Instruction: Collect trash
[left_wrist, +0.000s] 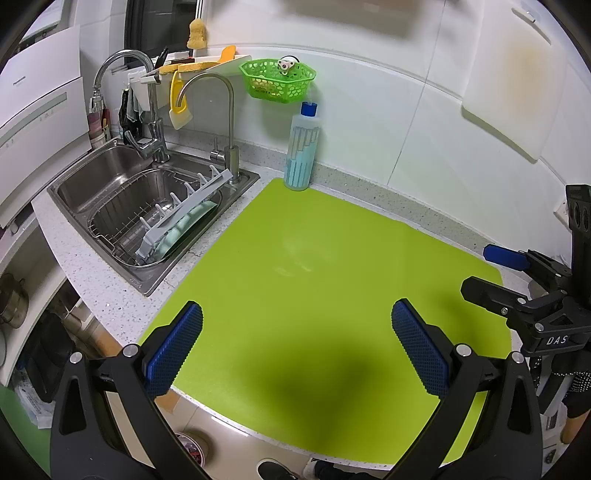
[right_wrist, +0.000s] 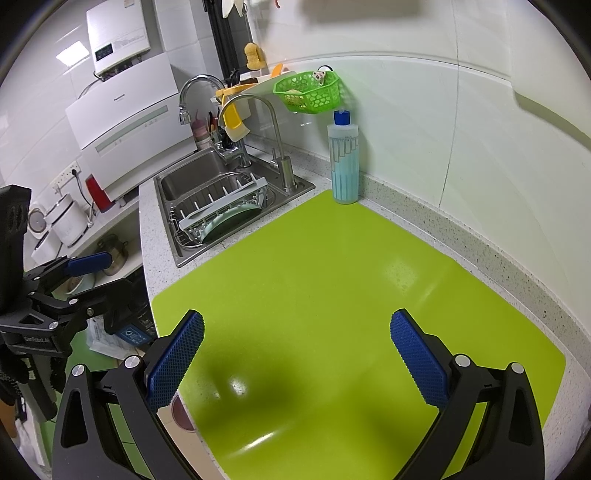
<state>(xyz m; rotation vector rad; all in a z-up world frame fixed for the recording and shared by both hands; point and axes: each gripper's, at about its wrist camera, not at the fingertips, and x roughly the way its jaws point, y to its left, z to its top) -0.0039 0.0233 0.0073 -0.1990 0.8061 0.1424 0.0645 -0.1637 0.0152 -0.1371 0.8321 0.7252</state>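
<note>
A bare lime-green mat (left_wrist: 317, 280) covers the counter; it also shows in the right wrist view (right_wrist: 351, 295). No trash shows on it. My left gripper (left_wrist: 295, 343) is open and empty, held above the mat's near edge. My right gripper (right_wrist: 295, 347) is open and empty above the mat's near left part. The right gripper also shows at the right edge of the left wrist view (left_wrist: 491, 269), and the left gripper at the left edge of the right wrist view (right_wrist: 99, 277), both with jaws apart.
A blue-capped bottle (left_wrist: 301, 151) stands at the mat's far corner. A steel sink (left_wrist: 147, 206) with a dish rack lies to the left. A green basket (left_wrist: 277, 79) hangs on the wall. Below the counter edge, a bin (right_wrist: 136, 328) and papers lie on the floor.
</note>
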